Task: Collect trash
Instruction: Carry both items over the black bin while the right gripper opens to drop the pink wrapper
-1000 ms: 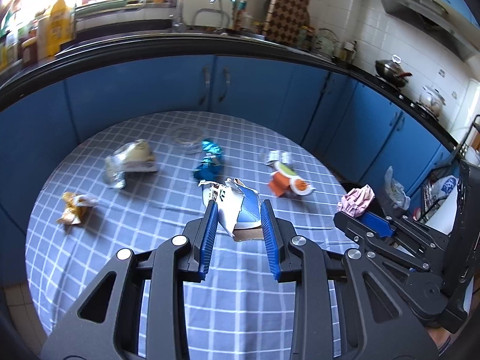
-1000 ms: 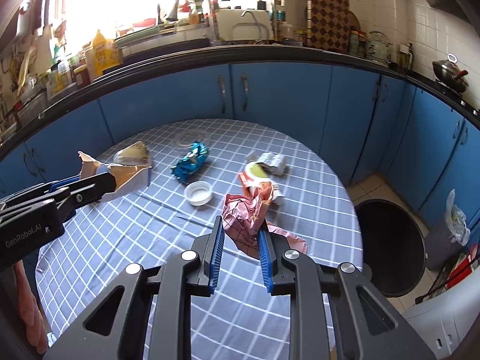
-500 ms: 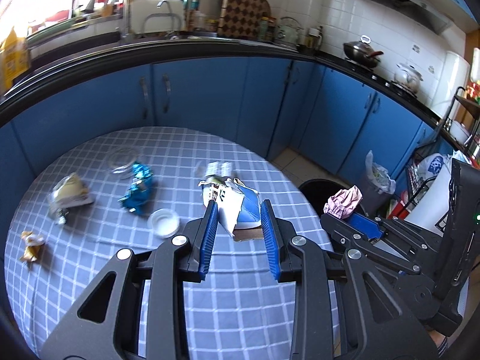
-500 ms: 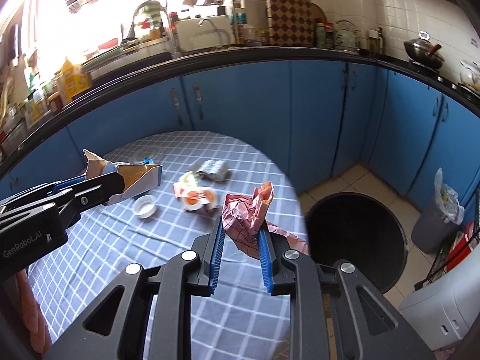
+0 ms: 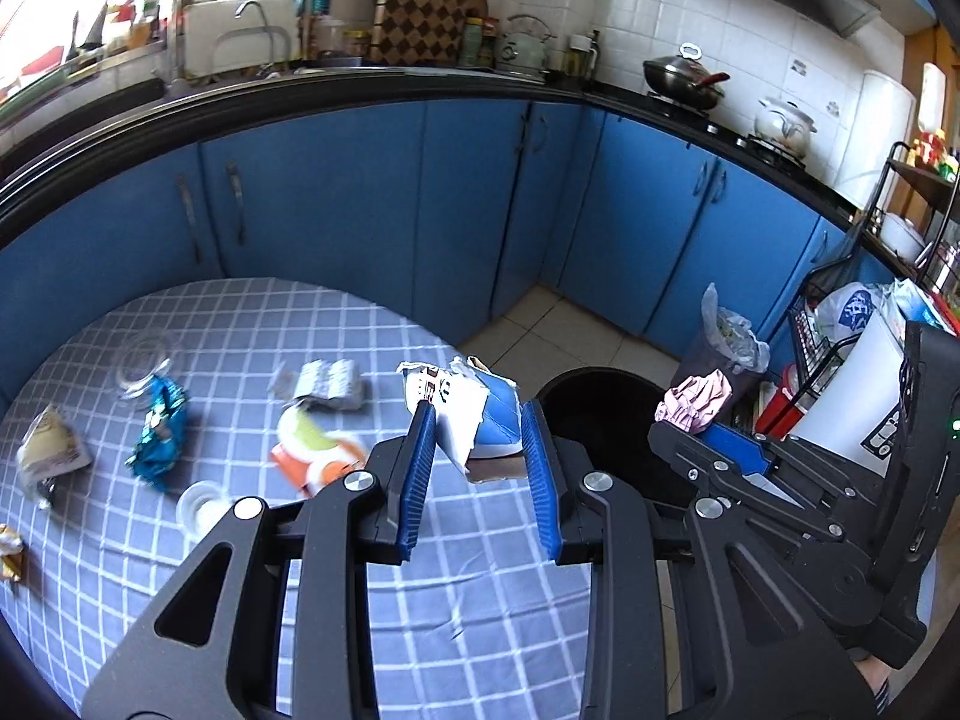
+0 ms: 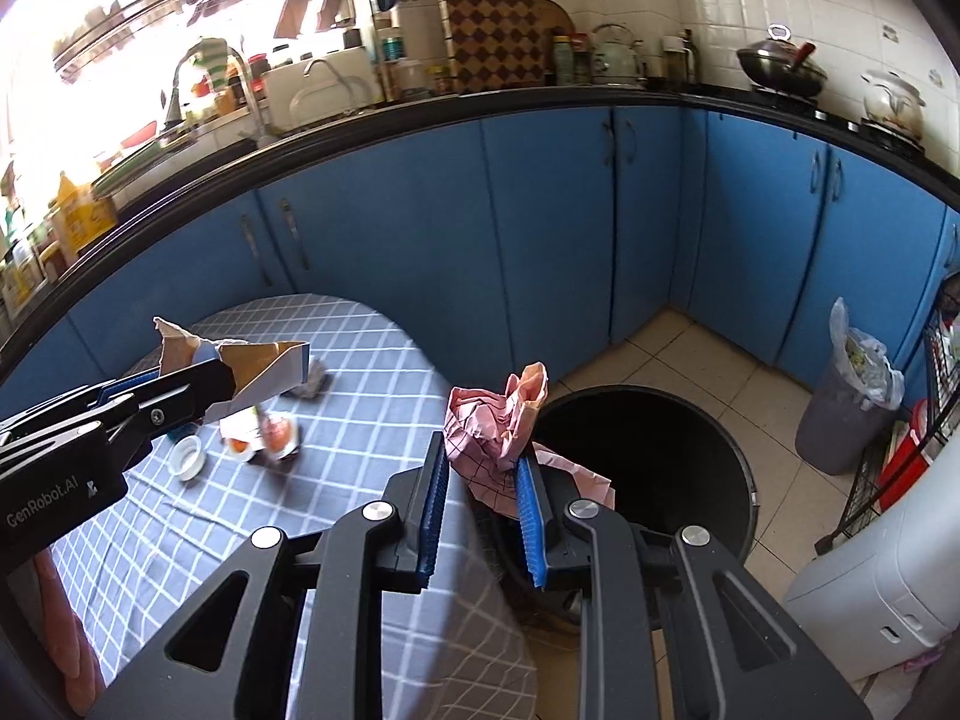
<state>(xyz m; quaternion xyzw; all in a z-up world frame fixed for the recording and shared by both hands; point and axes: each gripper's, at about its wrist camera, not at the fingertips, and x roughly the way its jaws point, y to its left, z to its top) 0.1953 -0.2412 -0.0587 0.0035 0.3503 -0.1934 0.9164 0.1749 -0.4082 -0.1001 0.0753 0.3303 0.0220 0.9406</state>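
Left gripper [image 5: 478, 468] fingers clamp a torn carton [image 5: 474, 414] at frame centre. Right gripper [image 6: 483, 501] fingers clamp pink paper [image 6: 495, 426] at frame centre, beside the black bin [image 6: 648, 450].

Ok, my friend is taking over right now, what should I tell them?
Left hand-held gripper: shut on a torn blue-and-white carton, over the table edge.
Right hand-held gripper: shut on crumpled pink paper, at the rim of the black bin on the floor.
Done: both pieces lifted.
Left: drop both in the bin, then fetch what lies on the checked table: blue wrapper, orange cup, blister pack, white lid, yellow packet.
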